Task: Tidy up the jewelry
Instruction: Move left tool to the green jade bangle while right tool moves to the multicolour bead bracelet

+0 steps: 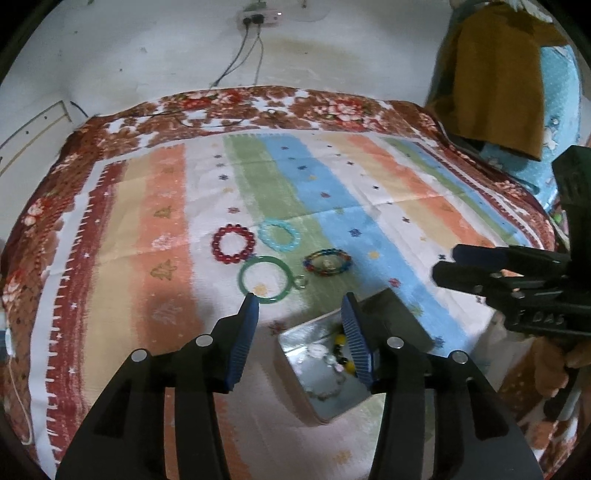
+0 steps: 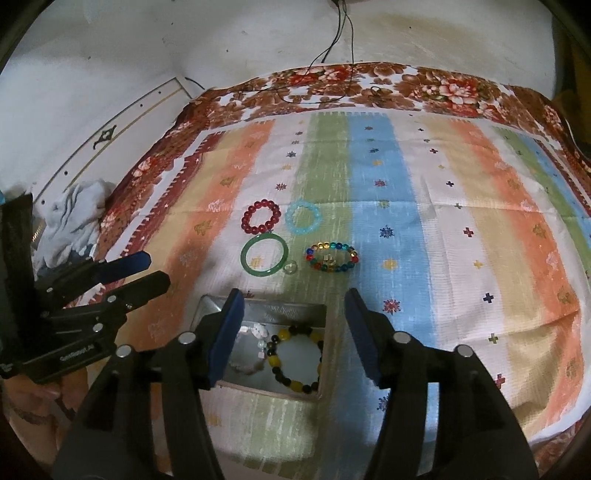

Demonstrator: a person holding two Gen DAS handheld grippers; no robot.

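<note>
A square metal tin point(image 2: 288, 314) point(image 1: 295, 373) sits on the striped cloth and holds a yellow-and-black bead bracelet point(image 2: 295, 360) and a pale bead bracelet point(image 2: 251, 363). Beyond it lie a red bead bracelet point(image 2: 261, 216) point(image 1: 233, 244), a light blue bracelet point(image 2: 303, 218) point(image 1: 279, 234), a green bangle point(image 2: 264, 254) point(image 1: 265, 279), a small ring point(image 2: 290, 267) and a multicoloured bead bracelet point(image 2: 331, 257) point(image 1: 327, 262). My left gripper point(image 1: 301, 308) is open and empty above the tin's left side. My right gripper point(image 2: 293, 306) is open and empty over the tin.
The striped cloth point(image 2: 443, 221) lies on a floral blanket point(image 2: 406, 85) against a white wall. A wall socket point(image 1: 258, 16) with cables is at the back. Crumpled grey cloth point(image 2: 74, 214) is at the left, hanging clothes point(image 1: 498, 74) at the right.
</note>
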